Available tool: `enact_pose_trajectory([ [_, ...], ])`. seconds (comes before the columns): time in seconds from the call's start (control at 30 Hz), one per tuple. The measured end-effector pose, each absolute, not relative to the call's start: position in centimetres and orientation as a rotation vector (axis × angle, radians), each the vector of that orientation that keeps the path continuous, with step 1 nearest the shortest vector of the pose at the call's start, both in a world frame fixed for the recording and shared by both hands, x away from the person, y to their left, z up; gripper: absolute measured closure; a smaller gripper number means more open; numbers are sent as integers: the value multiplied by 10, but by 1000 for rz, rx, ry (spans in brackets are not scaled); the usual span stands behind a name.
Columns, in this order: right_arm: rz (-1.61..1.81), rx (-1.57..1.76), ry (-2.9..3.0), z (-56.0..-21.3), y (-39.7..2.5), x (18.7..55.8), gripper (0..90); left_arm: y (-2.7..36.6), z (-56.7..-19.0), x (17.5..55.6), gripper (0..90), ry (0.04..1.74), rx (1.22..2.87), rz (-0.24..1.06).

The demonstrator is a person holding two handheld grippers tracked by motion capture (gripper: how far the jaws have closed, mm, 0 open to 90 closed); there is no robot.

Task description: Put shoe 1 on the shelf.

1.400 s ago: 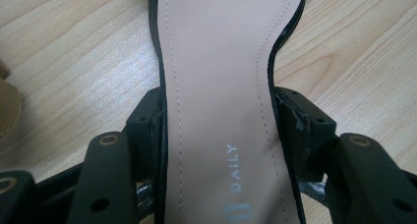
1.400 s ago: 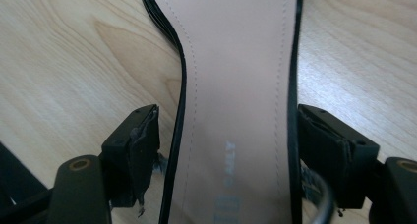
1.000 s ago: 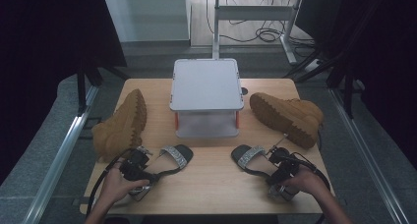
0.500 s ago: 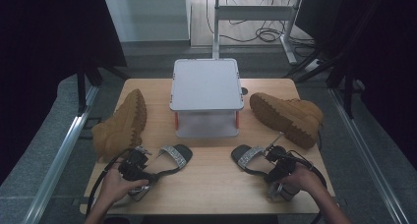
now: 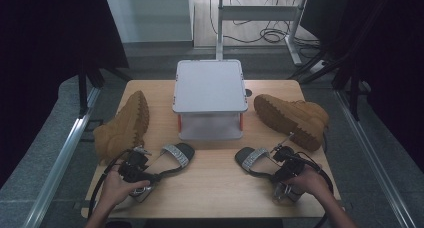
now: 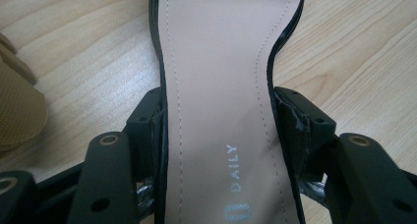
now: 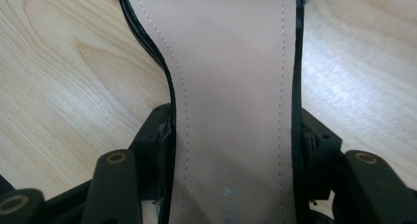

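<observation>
My table (image 5: pixel 210 188) is pale wood with a visible grain. At its far middle stands a small grey stand (image 5: pixel 210 85) on orange legs. A tan boot (image 5: pixel 122 125) lies on its side at the left — another tan boot (image 5: pixel 292 118) lies at the right, sole turned toward the stand. Nearer me rest two sandals with glittery straps — the left sandal (image 5: pixel 175 155) and the right sandal (image 5: pixel 252 159), well apart.

Tan boots (image 5: pixel 125 125), black sandals (image 5: pixel 172 158) with glittery silver straps, beige insoles (image 6: pixel 216 86).
</observation>
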State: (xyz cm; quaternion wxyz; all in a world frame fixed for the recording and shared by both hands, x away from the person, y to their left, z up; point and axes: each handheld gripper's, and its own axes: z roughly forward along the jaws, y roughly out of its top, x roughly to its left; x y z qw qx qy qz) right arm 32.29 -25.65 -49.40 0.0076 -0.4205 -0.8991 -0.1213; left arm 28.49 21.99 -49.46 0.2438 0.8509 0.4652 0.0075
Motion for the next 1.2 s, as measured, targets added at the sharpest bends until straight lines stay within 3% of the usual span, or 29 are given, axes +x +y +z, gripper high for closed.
enact_pose_trajectory([
  [0.73,-557,-1353,-2749,-461,-243,343,428,198,-477,311,422,1256,2206,30],
  [1.2,-573,-1354,-2763,-463,-229,351,429,190,-480,326,422,1273,2193,27],
])
